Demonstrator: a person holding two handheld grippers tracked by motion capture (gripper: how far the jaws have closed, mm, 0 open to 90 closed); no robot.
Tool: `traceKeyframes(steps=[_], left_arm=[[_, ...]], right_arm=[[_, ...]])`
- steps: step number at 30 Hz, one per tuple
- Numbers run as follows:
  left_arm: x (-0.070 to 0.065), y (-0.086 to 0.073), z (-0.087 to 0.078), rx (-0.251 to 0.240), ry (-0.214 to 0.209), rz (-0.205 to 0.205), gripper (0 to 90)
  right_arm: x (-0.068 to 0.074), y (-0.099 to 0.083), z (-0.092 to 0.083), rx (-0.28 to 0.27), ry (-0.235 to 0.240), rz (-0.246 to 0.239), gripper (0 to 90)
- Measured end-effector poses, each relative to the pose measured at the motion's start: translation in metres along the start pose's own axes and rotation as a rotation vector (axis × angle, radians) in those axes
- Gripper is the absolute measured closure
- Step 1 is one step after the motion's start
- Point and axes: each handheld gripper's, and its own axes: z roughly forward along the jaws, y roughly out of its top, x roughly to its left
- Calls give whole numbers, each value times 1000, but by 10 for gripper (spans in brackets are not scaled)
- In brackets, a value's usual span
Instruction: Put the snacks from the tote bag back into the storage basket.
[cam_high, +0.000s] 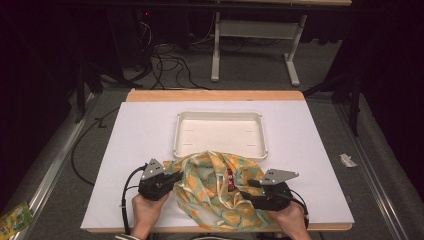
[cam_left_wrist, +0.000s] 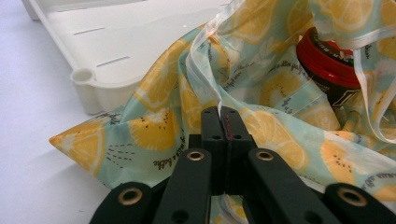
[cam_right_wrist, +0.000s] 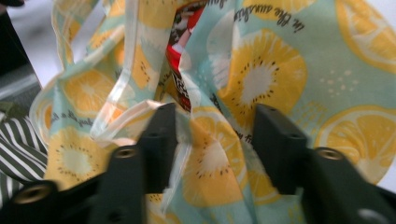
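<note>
So the whole thing here is about the lemon-print bag (cam_high: 220, 187), a floppy drawstring sack in teal and yellow, slumped on the white desk (cam_high: 135, 150) at the person's edge. Its far side just laps over the near rim of the white tray (cam_high: 220, 134), which sits bare in the middle of the desk.

The left gripper (cam_high: 176, 177) has its jaws pressed together on a fold of the bag's fabric at the left side of the opening; the left gripper view shows cloth and a strand of the pale ribbon drawstring (cam_left_wrist: 205, 51) pinched right between the tips. That looks like an anchor hold: with floppy cloth you need one side pinned or the mouth just collapses.

The right gripper (cam_high: 248, 189) is coming at the bag from the other side. Its jaws stand apart with a ridge of fabric between them in the right gripper view, and it's hard to say the pads press on it yet, so probably it's lining up a bite rather than holding. Grabbing the opposite lip would let the person spread the mouth open.

Why bother? There's a jar with a red lid (cam_left_wrist: 327, 60) tucked inside, showing through the opening, with the ribbon draped over it. The tray parked just beyond the bag seems like the obvious landing spot for whatever comes out, though that's a guess.

One risk: the loose ribbon loops could snag on the jar if the mouth gets pulled unevenly.
</note>
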Motion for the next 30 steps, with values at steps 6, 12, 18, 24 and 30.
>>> traceKeyframes(steps=[6,12,18,24,30], left_arm=[[0,0,-1,-1,1,2,900],[0,2,-2,-4,-1,10,900],[-3,6,-4,-15,-3,26,900],[-4,8,-4,-19,-3,32,900],[-6,9,-3,-16,-4,39,900]], right_arm=[[-1,-1,1,8,13,-28,893],[-3,2,-13,-45,-12,-26,900],[-16,5,-33,-123,-49,17,900],[-32,2,-45,-166,-96,70,900],[-47,-4,-49,-179,-155,114,900]])
